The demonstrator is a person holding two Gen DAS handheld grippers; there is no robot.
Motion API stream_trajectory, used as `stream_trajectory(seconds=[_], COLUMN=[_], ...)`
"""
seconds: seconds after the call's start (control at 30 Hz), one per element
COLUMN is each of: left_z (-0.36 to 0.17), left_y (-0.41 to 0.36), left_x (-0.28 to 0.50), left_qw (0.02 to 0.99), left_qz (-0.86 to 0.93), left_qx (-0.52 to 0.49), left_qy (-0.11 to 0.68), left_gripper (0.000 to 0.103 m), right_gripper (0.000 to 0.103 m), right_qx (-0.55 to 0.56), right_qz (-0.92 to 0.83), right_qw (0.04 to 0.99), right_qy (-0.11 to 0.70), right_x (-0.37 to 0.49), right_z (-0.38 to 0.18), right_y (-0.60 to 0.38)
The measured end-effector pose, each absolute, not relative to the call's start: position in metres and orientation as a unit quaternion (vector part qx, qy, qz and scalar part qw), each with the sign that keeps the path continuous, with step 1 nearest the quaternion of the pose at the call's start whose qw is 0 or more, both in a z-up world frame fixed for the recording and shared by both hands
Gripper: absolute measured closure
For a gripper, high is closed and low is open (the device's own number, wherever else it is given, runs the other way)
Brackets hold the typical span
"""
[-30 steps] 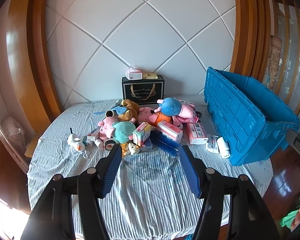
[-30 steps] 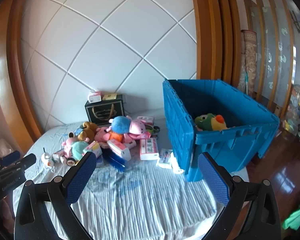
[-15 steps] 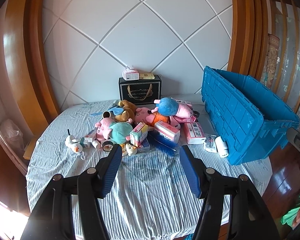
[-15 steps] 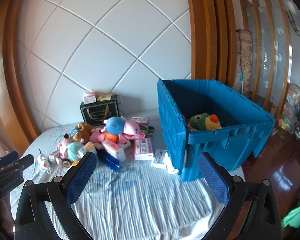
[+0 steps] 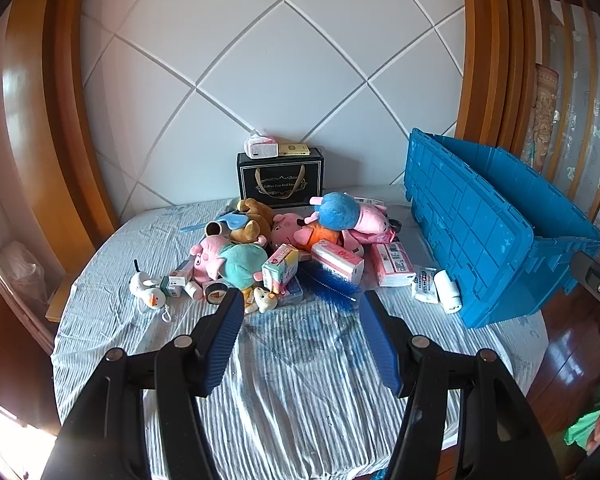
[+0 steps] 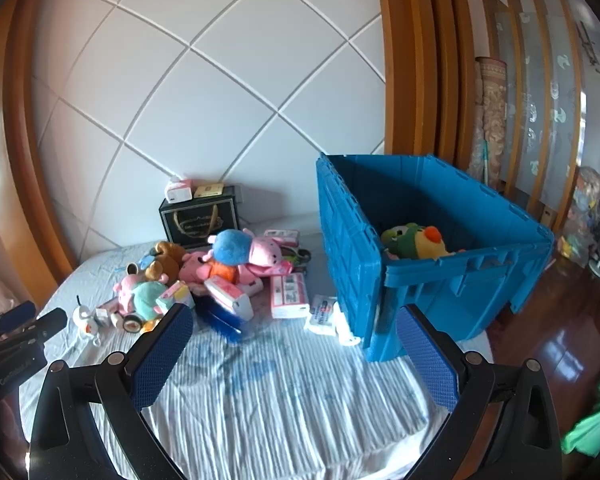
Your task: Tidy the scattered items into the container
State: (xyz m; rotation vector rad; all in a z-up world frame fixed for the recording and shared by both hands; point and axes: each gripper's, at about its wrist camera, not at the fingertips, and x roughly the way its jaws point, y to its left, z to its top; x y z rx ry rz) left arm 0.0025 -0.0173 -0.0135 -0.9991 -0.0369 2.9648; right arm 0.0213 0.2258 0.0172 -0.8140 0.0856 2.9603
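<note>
While one green plush (image 6: 414, 242) is already lying in the blue container (image 6: 466, 272), most items are still waiting in a heap (image 5: 284, 248) on the desk (image 5: 300, 360), so the tidying is looking barely begun. Both the left gripper (image 5: 300, 320) and right gripper (image 6: 294, 340) are hovering short of the heap, fingers spread and empty. Next, one is needing to reach forward and close on a near toy. The black gift bag (image 5: 280, 178) is showing gold lettering, seemingly "Coffee Cup And Saucer".

Glossy plastic crate (image 6: 440, 280), crinkled striped cloth (image 5: 300, 380), fuzzy plush toys (image 5: 240, 260).
</note>
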Motion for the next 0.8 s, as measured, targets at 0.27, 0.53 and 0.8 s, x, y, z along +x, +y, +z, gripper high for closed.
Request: stream_trajectory(seconds=[0.27,0.53,0.8], left_z=[-0.016,-0.021,-0.071], left_y=[-0.023,-0.029,-0.07], left_x=[-0.002,-0.004,-0.036], left_qw=[0.005,0.012,0.001], left_qz=[0.947,0.948,0.928], left_qx=[-0.321,-0.319,-0.365], left_qy=[-0.012,-0.016,-0.073], left_gripper=[0.044,0.044,0.044], right_gripper=[0.0,0.0,0.0], right_qx=[-0.266,-0.267,-0.274], right_qz=[0.963,0.963,0.961], right_qw=[0.032,0.026,-0.012], right_qy=[0.025,0.026,0.036], right_x=[0.016,0.016,0.005], right_z=[0.016,0.014,0.003], right_y=[0.218,0.216,0.205])
